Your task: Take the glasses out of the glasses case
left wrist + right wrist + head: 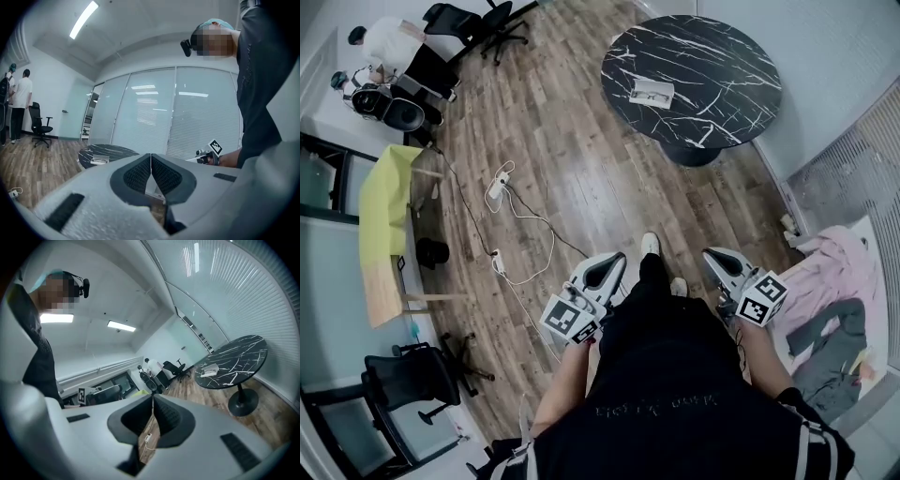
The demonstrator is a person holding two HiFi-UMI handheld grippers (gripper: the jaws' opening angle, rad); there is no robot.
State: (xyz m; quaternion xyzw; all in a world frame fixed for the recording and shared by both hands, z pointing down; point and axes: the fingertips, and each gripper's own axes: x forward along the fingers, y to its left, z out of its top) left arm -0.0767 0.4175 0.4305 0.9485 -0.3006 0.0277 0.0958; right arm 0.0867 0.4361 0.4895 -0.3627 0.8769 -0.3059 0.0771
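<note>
We find the left gripper [150, 159] and the right gripper [153, 401] each pressed together on nothing, held close before the person's body. A pale glasses case [652, 92] lies on the round black table [727, 56], well apart from both

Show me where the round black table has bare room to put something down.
The round table is nearly all bare: everything right of the pale case, and the near edge. Only that case occupies it, near the left rim.
</note>
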